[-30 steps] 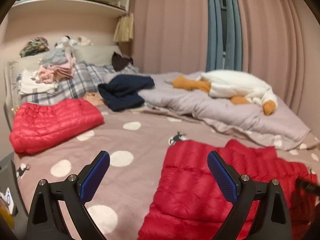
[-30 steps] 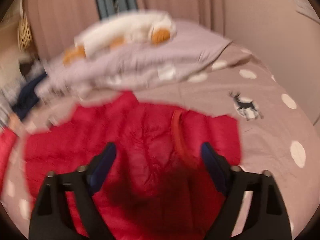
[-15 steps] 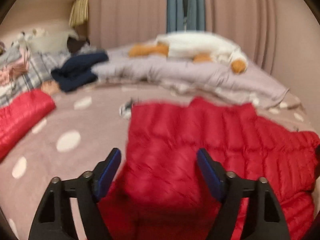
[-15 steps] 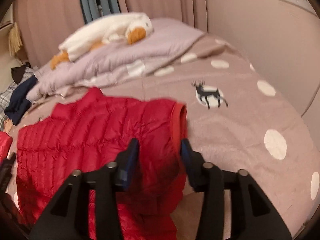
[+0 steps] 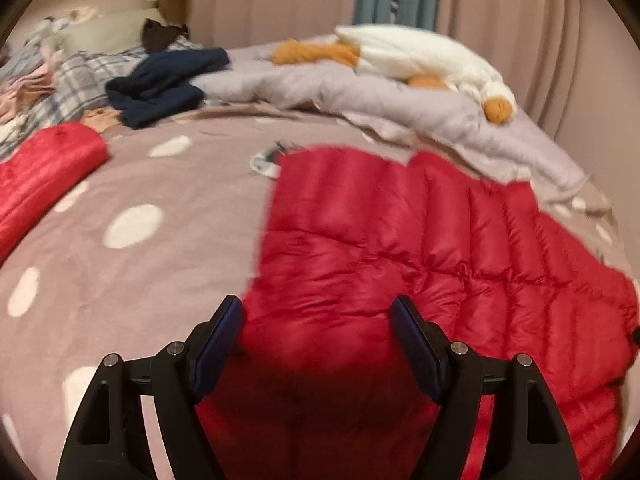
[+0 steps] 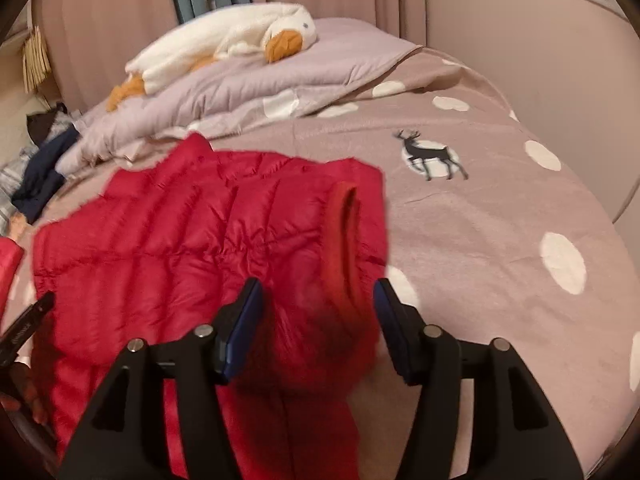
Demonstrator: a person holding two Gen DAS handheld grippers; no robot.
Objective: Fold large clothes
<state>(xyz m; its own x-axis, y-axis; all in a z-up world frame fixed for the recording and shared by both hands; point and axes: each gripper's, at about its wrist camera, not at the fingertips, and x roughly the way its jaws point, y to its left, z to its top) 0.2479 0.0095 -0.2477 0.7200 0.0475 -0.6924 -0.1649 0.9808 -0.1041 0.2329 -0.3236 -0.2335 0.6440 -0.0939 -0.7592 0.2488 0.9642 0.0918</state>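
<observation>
While right gripper (image 6: 318,316) jaws opening over red jacket (image 6: 192,248), left gripper (image 5: 318,338) released; hem hidden at six o'clock.

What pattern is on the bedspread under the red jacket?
The bedspread is dusty pink with white dots and a dark deer print, clearest in the right wrist view.
</observation>
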